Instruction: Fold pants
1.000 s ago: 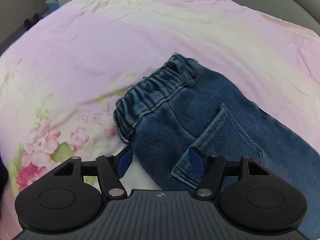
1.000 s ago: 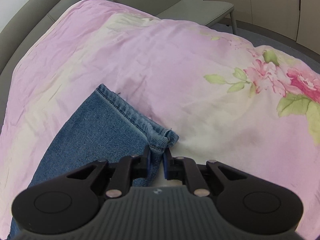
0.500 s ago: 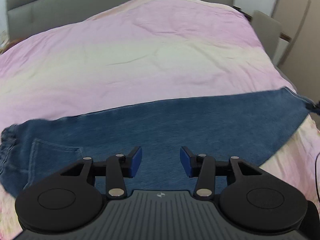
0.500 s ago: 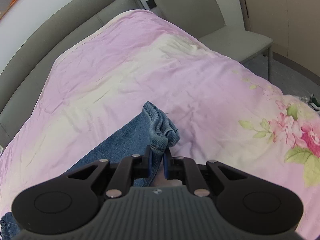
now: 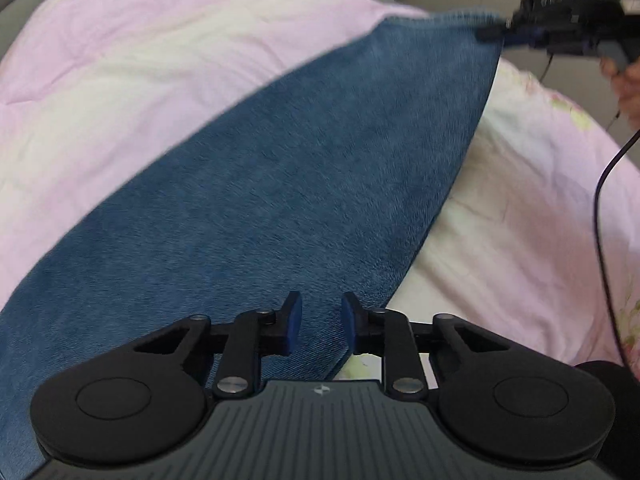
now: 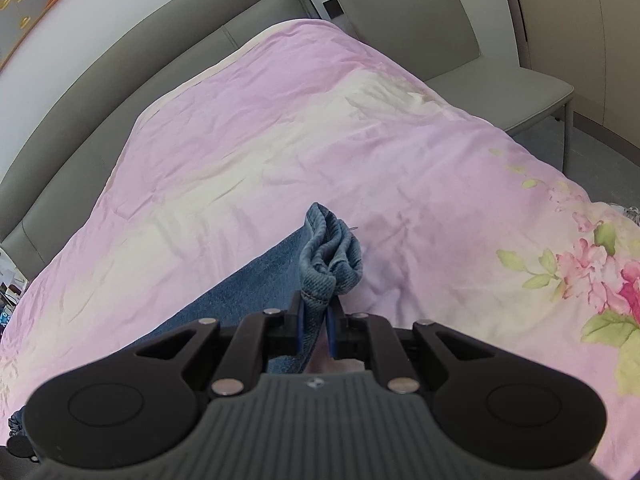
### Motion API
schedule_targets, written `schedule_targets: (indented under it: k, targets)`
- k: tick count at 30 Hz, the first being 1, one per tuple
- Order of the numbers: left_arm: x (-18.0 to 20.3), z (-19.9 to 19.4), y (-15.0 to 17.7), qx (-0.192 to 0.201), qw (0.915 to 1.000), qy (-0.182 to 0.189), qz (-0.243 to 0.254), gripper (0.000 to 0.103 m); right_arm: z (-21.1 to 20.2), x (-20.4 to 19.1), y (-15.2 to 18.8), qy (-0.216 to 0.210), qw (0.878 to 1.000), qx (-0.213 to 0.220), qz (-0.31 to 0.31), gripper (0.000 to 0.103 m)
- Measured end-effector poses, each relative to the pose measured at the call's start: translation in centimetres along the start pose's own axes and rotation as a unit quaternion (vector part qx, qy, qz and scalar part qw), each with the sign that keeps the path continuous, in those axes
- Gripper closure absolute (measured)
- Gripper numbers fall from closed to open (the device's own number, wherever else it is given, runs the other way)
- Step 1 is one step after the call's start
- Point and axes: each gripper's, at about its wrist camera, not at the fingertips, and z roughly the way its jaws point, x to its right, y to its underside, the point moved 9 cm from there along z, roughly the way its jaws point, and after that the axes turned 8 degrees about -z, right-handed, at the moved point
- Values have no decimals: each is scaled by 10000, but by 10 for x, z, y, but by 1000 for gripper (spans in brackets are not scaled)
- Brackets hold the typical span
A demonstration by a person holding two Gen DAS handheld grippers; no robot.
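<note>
The left gripper (image 5: 318, 326) is closing its fingers over the pants (image 5: 280, 184), just above the leg's near edge. The right gripper (image 6: 316, 322) pinches the raised hem. Beyond, the pink bed (image 6: 240, 128) lies free.

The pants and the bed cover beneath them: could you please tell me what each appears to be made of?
The pants look like blue denim: a matte, faintly mottled twill weave, with a thick stitched hem bunched in the right tool. The bed cover looks like thin woven fabric, possibly cotton or a blend: fine creases, a slight sheen, pink and cream with printed flowers.
</note>
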Motion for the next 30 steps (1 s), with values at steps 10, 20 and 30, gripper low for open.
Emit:
schedule_targets:
  k: [10,20,30]
  targets:
    - [2,22,21,-160,9997,-173,-22,86,-26,-49,-13,-423,9977,250,-462,98]
    - [-34,-63,50,512,9961,37,-719,83,-69,-192,-24,-1082,9823,470,-1456,98]
    - [-169,-156,146,939,9718,-738,-2033,82,-48,-349,58,-1772,9568,-181,-2299,98]
